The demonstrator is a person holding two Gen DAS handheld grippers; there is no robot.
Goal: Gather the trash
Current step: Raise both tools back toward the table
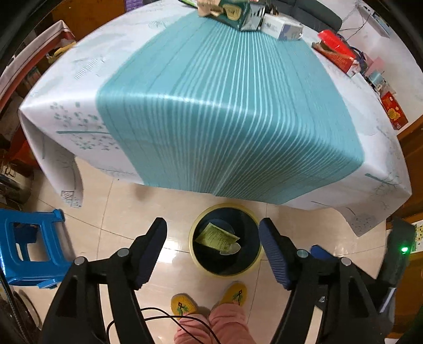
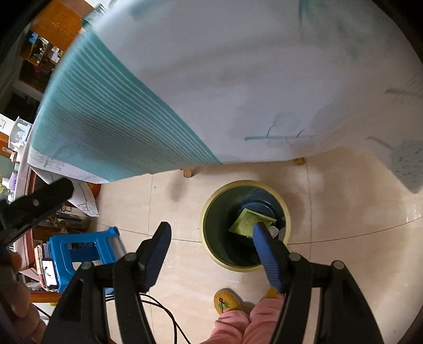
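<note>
Hanging over the floor just off the worktop's near edge, the left tool point(image 1: 212, 248) and the right tool point(image 2: 211, 251) both stand with jaws spread and nothing between the ribbed blue pads. The task's trash already lies in the bin point(image 1: 194, 255), a round dark tub with a pale yellow rim that stands on glossy cream floor tiles point(image 1: 158, 201) below the hanging cloth. Inside it rests a yellow-green printed packet point(image 1: 218, 236), flat and creased, with a small pale, roundish scrap point(image 1: 231, 248) touching its lower corner; what that scrap is cannot be told. The packet looks like thin paper or foil: very light, limp, likely to flutter or fold, so it would best be pinched at an edge or corner, with little squeeze needed. On the worktop point(image 1: 132, 53), under a smooth, wipeable-looking cloth with a teal striped band point(image 1: 224, 105) between white printed margins, more candidates sit along the far edge: a green carton point(image 1: 234, 12), a white box point(image 1: 283, 26) and a red box point(image 1: 335, 50) towards the far right corner. These seem stiff cardboard, light if empty, easiest held across the narrow sides. A blue plastic stool point(image 1: 29, 251) stands apart on the left.
</note>
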